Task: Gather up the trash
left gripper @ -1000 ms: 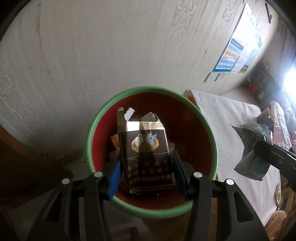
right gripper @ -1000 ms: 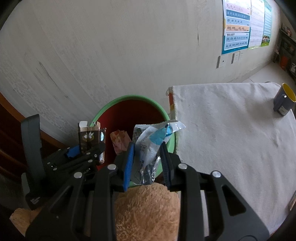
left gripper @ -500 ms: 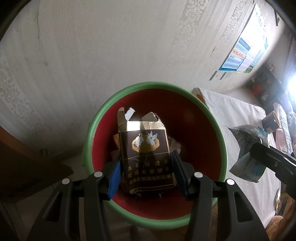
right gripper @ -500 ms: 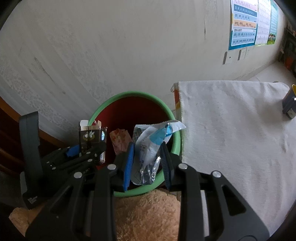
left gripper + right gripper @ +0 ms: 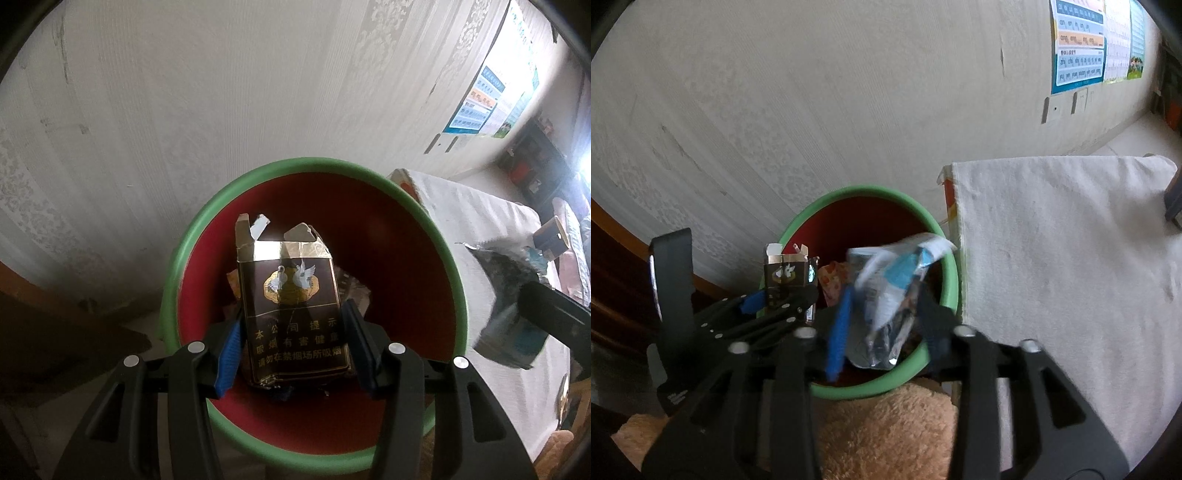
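Left wrist view: left tongs (image 5: 293, 341) clamped on cigarette pack (image 5: 293, 314) by its lower side edges, over the red-lined bin (image 5: 258, 177); torn-open carton, likely light and crushable, best held across its stiffer narrow sides.

Right wrist view: right tongs (image 5: 882, 325) opening, pads apart from the blurred foil wrapper (image 5: 890, 291) between them above the bin (image 5: 945, 266); probably limp, slick, near-weightless; white-clothed tabletop (image 5: 1052, 240) just beside.

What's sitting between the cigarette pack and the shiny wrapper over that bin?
In the right wrist view, a crumpled orange wrapper shows between the cigarette pack and the shiny wrapper, down inside the bin.
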A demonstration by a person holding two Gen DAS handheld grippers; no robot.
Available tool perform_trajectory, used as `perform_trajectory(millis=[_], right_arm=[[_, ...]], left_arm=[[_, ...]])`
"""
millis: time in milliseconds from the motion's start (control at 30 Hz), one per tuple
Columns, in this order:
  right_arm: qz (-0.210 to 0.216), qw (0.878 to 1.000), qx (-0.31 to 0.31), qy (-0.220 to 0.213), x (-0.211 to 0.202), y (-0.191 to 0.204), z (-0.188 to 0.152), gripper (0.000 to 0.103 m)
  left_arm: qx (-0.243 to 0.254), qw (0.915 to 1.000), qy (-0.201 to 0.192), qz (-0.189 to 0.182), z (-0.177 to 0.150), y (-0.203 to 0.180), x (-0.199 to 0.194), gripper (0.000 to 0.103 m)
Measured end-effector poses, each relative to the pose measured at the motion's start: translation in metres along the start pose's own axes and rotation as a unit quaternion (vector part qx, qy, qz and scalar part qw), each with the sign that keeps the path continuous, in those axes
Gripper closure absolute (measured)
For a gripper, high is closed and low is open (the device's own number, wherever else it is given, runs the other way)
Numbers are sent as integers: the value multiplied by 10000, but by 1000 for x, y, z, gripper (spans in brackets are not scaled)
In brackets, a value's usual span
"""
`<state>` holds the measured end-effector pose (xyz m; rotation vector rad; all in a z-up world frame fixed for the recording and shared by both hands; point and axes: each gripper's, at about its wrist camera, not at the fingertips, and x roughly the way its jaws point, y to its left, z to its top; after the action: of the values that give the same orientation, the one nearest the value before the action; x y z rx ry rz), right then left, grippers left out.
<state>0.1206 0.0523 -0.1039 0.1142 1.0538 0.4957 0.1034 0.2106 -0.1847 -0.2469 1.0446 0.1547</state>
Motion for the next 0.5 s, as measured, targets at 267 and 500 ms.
perform_trajectory(millis=[267,500], right_arm=[[111,9989,402,-217,-19,-19,-6,42],[-295,9911,495,-1204,-98,-45,-31,23]], left_arm=[[-79,9997,-33,207,-2,-4,-6,40],[522,9900,-1177,-574,-2,-62,-81,17]])
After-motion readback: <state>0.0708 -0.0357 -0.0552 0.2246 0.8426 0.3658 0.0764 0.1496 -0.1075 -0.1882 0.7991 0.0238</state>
